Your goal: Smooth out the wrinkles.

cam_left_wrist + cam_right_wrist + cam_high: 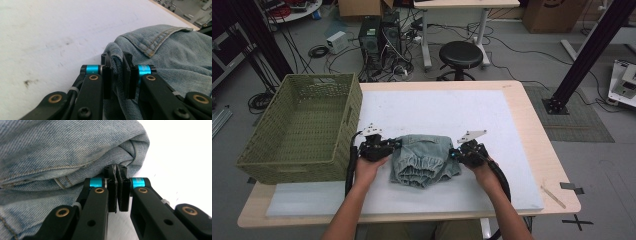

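Note:
A folded pale-blue denim garment (424,157) lies in the middle of the white mat (437,107), its gathered waistband toward the person. My left gripper (396,145) meets its left edge; in the left gripper view the jaws (116,56) are shut on a fold of the denim (170,55). My right gripper (453,153) is at the garment's right edge. In the right gripper view its jaws (116,168) pinch a thin layer of the rolled denim (62,147). The cloth rests on the mat.
A green woven basket (292,165) stands on the table's left end, close to my left hand. A thin strip (553,196) lies on the bare wood at the right front corner. Behind the table are a black stool (460,54), computer towers and cables.

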The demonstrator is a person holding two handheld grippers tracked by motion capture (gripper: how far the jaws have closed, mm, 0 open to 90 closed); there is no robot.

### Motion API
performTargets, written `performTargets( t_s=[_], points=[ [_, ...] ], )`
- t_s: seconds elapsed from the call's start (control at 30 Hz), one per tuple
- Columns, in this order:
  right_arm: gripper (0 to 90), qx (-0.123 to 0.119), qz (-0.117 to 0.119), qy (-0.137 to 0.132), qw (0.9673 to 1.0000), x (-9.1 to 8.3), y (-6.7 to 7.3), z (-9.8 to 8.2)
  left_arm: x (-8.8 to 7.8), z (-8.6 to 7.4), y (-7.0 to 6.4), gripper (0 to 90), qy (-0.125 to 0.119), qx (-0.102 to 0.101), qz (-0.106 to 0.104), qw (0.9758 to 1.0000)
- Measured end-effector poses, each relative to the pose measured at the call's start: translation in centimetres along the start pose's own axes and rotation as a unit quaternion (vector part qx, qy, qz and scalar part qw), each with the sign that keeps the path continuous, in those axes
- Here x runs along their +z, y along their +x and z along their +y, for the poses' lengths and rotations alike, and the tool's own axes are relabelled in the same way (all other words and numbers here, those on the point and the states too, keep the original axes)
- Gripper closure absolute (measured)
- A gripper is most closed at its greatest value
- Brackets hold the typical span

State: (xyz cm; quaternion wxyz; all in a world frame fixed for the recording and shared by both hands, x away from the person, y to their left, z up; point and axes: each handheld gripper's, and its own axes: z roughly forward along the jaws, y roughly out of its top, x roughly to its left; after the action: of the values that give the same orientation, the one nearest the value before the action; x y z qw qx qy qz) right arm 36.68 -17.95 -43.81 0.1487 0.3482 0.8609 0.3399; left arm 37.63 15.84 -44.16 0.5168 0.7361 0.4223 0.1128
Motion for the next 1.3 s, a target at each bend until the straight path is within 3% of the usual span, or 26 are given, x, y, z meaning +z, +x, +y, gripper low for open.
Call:
performTargets(
  t_s=[0.13,0.27,0.3,0.33,0.47,0.6,0.7,0.83,0.9,1.03,1.1,1.2,1.3],
  points=[
    [89.2,0.003,-0.017,-0.006,0.9998,0.8,-0.5,0.9,0.4,0.1,0.7,80.6,-0.013,-0.011,0.006,0.9998],
    [87.0,0.009,-0.017,-0.006,0.9998,0.8,-0.4,0.8,0.3,-0.1,0.8,75.8,-0.026,-0.016,-0.001,0.9995],
    [79.0,0.015,-0.016,-0.021,0.9995,0.1,-0.4,0.6,-0.1,-0.1,0.8,62.8,-0.044,-0.015,0.000,0.9989],
    [77.7,0.021,-0.015,-0.030,0.9992,-0.3,-0.4,0.5,-0.5,0.0,0.8,59.1,-0.054,-0.011,-0.002,0.9985],
    [76.5,0.034,-0.005,-0.050,0.9982,-1.7,-0.4,0.2,-1.2,0.3,0.4,47.0,-0.080,0.005,-0.006,0.9968],
    [71.0,0.021,0.002,-0.047,0.9987,-2.4,0.3,-0.2,-1.8,0.6,-0.1,39.3,-0.102,0.018,-0.014,0.9945],
    [68.7,0.015,0.016,-0.033,0.9992,-2.1,0.9,-0.4,-1.9,0.6,-0.4,31.4,-0.099,0.021,-0.019,0.9947],
    [68.6,0.009,0.028,-0.014,0.9995,-1.4,1.3,-0.5,-2.0,0.6,-0.4,29.6,-0.092,0.019,-0.026,0.9953],
    [70.3,0.010,0.028,0.014,0.9995,-0.6,1.3,-0.7,-2.1,0.6,-0.4,29.6,-0.086,0.018,-0.028,0.9958],
    [81.0,0.022,0.040,0.012,0.9989,-0.5,1.2,-0.9,-2.2,0.5,-0.4,29.6,-0.082,0.020,-0.031,0.9959],
    [88.1,0.011,0.042,0.011,0.9990,-0.6,1.4,-0.9,-2.1,0.5,-0.4,29.6,-0.082,0.017,-0.031,0.9960],
    [88.6,-0.001,0.038,0.007,0.9993,-0.8,1.5,-0.8,-2.2,0.5,-0.4,29.6,-0.083,0.016,-0.031,0.9960],
    [88.8,0.001,0.027,-0.031,0.9991,-2.3,1.2,-0.4,-2.3,0.5,-0.3,29.6,-0.083,0.015,-0.031,0.9959]
  ],
)
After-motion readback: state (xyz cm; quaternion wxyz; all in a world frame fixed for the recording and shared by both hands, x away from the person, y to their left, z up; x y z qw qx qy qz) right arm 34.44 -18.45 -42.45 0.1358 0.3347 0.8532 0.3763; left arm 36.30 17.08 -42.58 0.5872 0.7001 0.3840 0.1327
